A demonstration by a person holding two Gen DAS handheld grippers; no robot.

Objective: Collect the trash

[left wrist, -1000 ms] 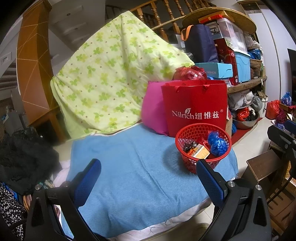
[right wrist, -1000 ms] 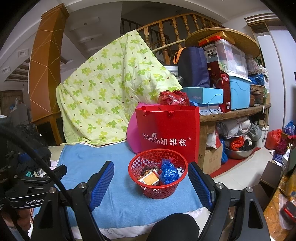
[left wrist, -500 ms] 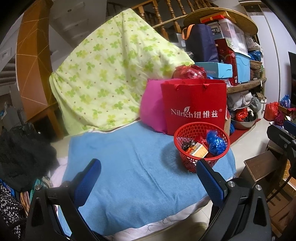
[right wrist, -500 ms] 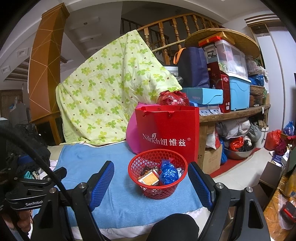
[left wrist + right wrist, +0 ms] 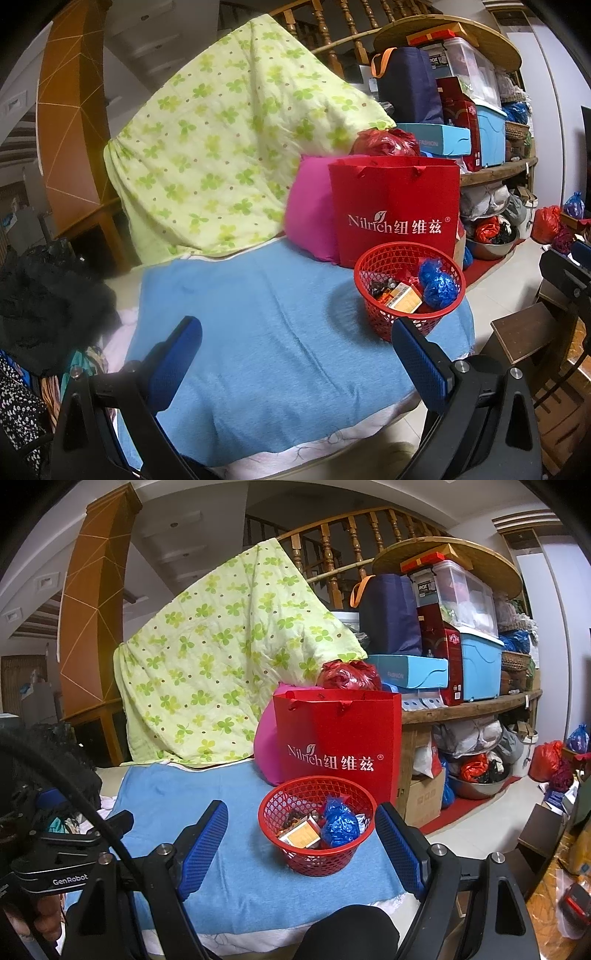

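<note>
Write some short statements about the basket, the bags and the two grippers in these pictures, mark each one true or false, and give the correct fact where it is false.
1. The red basket stands on the blue cloth. True.
2. The basket is empty. False: it holds a crumpled blue wrapper, a small orange box and other scraps.
3. The red paper bag stands upright just behind the basket. True.
4. The right gripper is shut on the basket's rim. False: its jaws stand open, one finger on each side of the basket, with no pad seen pressing on it.
5. The left gripper holds a piece of trash. False: its jaws are open with only the blue cloth seen between them.
</note>
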